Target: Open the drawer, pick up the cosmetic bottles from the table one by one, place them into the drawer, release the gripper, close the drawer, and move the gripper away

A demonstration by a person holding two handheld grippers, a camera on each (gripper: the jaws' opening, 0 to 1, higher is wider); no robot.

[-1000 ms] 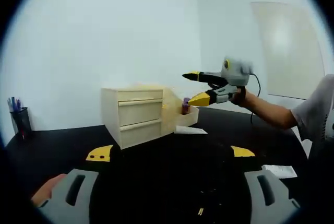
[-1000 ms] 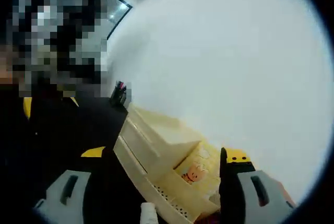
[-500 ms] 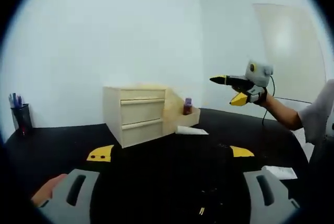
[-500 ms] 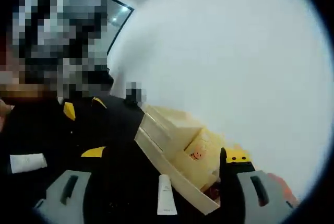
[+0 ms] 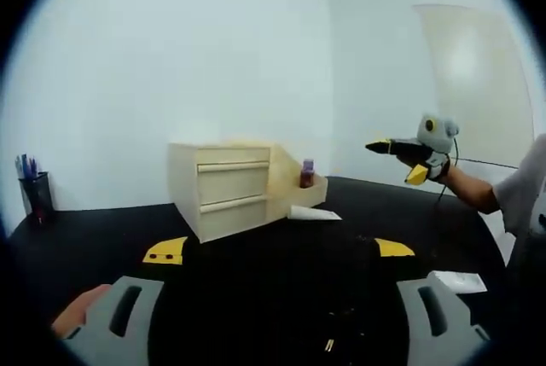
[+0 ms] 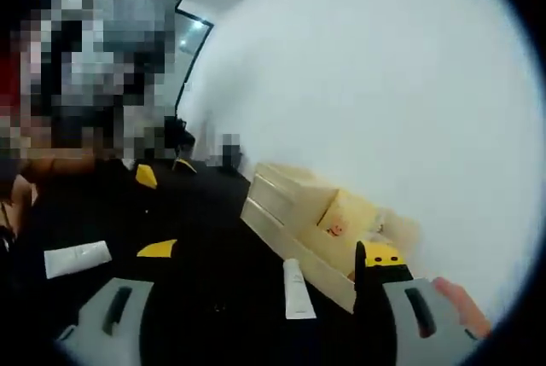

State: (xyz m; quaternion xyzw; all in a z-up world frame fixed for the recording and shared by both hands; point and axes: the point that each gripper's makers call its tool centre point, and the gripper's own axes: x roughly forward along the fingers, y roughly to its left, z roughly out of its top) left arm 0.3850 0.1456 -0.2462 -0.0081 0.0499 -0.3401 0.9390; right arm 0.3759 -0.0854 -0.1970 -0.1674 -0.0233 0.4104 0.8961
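We are seeing the drawer (image 5: 300, 193) open beside the cabinet (image 5: 223, 185), one purple-capped bottle (image 5: 306, 173) inside. White tubes (image 5: 312, 212) (image 6: 76, 258) are lying on the table (image 5: 281, 272), not yet stowed. Both grippers (image 5: 280, 251) (image 6: 266, 253) are holding nothing, fingers apart.

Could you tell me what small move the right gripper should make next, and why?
Probably lower the right gripper toward the white tube lying on the black table beside the open drawer. It hangs open and empty above the table, the red bottle already stands in the drawer, and this tube lies closer to the drawer than the other tube.
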